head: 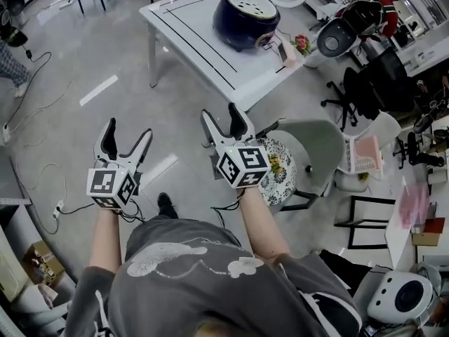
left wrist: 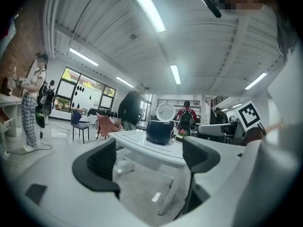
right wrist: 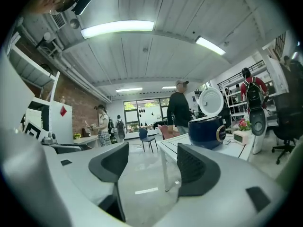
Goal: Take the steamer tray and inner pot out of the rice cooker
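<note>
Nothing is out yet: the rice cooker [head: 245, 20] stands lid-up on the far tabletop [head: 196, 44], its steamer tray [head: 251, 4] and presumably the inner pot inside, well apart from the left gripper [head: 128, 130] and right gripper [head: 221, 113], fingers released and empty

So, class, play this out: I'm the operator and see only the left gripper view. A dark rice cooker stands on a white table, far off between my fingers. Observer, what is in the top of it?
Observer: The head view shows a white perforated steamer tray sitting in the open rice cooker.
Operator: And my other gripper?
Observer: The right gripper is open, with nothing between its fingers.
Operator: Anything near it?
Observer: A grey chair stands on the floor just to its right.
</note>
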A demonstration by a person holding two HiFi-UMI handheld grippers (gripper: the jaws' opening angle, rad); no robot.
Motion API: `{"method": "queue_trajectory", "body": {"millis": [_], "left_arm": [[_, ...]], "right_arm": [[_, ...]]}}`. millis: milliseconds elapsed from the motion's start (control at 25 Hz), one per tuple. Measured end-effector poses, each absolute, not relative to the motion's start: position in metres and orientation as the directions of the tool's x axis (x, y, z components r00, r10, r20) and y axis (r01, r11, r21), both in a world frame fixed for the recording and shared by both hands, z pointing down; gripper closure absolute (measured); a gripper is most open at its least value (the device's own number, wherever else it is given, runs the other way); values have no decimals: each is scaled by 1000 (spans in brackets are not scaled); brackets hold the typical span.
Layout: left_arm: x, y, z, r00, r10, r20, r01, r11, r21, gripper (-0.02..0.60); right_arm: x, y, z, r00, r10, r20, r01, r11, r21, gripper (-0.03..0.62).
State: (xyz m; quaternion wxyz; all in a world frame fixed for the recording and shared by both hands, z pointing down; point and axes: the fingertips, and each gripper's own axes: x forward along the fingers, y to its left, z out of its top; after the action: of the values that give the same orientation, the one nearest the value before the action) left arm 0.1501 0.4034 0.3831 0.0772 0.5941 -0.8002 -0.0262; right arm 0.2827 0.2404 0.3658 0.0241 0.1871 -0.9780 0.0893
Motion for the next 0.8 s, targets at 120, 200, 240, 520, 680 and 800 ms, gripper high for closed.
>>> {"method": "queue_trajectory", "body": {"millis": [120,200,240,520,680,800], "left_arm": [[111,400,386,-276,-953,125,-946,292,142,147],[90,397,388,-265,-954,140,-947,285,150,146],[80,394,388,-261,-955,144,-948,282,147,146],[32,365,394,-259,-954,149,-948,280,149,146],[4,335,399,-258,-954,155,-948,281,151,146],[-21,302,395,-251,-956,153,-952,272,139,146]], "right_arm": [[248,229,367,-923,-373,95,-385,907,-171,283],[231,220,368,-914,-393,99,-405,898,-174,283],[223,215,368,-911,-400,99,-412,895,-171,283],[172,177,359,-906,-414,93,-423,899,-113,283],[148,142,365,-898,-430,93,-439,890,-127,283],[127,105,365,-893,-441,91,-449,885,-121,283]]}}
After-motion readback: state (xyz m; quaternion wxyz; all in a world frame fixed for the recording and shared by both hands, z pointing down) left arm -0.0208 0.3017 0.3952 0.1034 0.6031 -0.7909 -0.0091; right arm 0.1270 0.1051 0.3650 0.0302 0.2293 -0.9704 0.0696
